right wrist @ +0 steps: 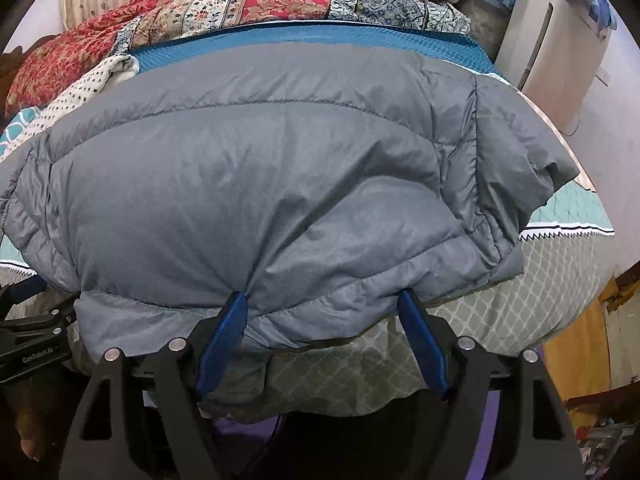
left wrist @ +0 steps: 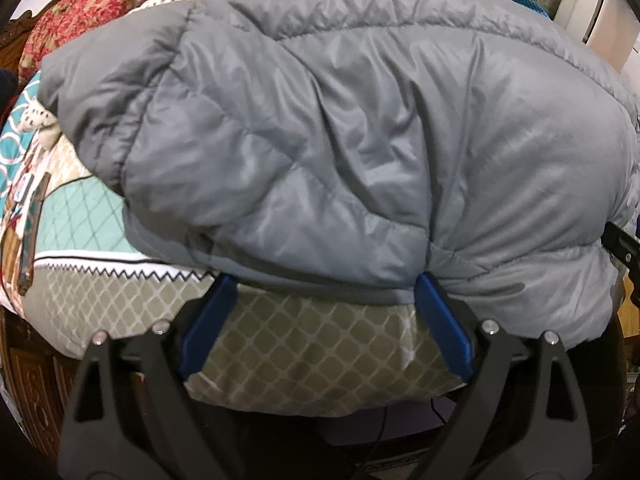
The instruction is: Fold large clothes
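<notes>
A large grey puffer jacket (left wrist: 320,128) lies folded in a thick bundle on the bed, its near edge at the bed's front edge. It also fills the right wrist view (right wrist: 256,184). My left gripper (left wrist: 322,282) is open, its blue fingers spread wide with the tips touching the jacket's near hem. My right gripper (right wrist: 324,298) is open too, its fingertips pressed against the hem, with the cloth bulging between them. The left gripper shows at the left edge of the right wrist view (right wrist: 28,344); the jacket's underside is hidden.
The bed has a quilted cover (left wrist: 304,356) with a grey diamond pattern at the front and teal (left wrist: 84,216) further back. Patterned red and blue blankets (right wrist: 224,12) are piled behind the jacket. A white appliance (right wrist: 552,48) stands at the far right.
</notes>
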A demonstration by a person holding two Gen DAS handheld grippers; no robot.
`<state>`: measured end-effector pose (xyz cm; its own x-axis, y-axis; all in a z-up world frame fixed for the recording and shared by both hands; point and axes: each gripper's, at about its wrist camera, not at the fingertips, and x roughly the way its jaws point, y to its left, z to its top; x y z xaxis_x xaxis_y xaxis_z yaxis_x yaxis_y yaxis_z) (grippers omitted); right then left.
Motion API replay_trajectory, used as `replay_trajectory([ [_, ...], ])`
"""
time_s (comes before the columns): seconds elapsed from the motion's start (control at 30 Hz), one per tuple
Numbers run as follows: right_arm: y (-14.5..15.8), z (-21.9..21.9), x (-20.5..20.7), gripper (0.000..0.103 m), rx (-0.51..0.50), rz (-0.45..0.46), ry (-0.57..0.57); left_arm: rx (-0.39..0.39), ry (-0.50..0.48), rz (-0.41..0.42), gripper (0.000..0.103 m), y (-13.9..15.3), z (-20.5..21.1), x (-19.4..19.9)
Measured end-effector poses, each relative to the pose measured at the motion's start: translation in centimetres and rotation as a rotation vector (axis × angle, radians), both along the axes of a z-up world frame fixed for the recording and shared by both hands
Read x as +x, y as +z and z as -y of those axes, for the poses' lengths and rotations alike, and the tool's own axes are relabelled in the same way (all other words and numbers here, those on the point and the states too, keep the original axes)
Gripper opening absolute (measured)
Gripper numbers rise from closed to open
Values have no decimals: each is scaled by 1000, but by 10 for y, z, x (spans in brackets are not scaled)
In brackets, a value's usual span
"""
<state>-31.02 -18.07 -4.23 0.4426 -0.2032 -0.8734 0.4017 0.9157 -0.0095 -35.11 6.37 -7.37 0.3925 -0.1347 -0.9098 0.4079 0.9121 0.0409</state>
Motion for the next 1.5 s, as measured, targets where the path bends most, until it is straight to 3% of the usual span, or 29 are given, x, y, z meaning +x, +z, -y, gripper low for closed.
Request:
replay_trajectory([
  [1.1, -14, 0, 13, 44, 26, -32, -10, 8, -17, 3, 93, -11, 1, 22],
  [1.23, -12, 7, 11, 44, 57, -21, -7, 1, -69, 64, 92, 4, -4, 16],
  [1.37, -3, 11, -3, 43, 95, 6, 2, -110, -117, 159, 92, 44, -33, 8],
  [1.5, 19, 16, -25, 43, 122, 103, 32, -221, -33, 259, 92, 93, -83, 32],
])
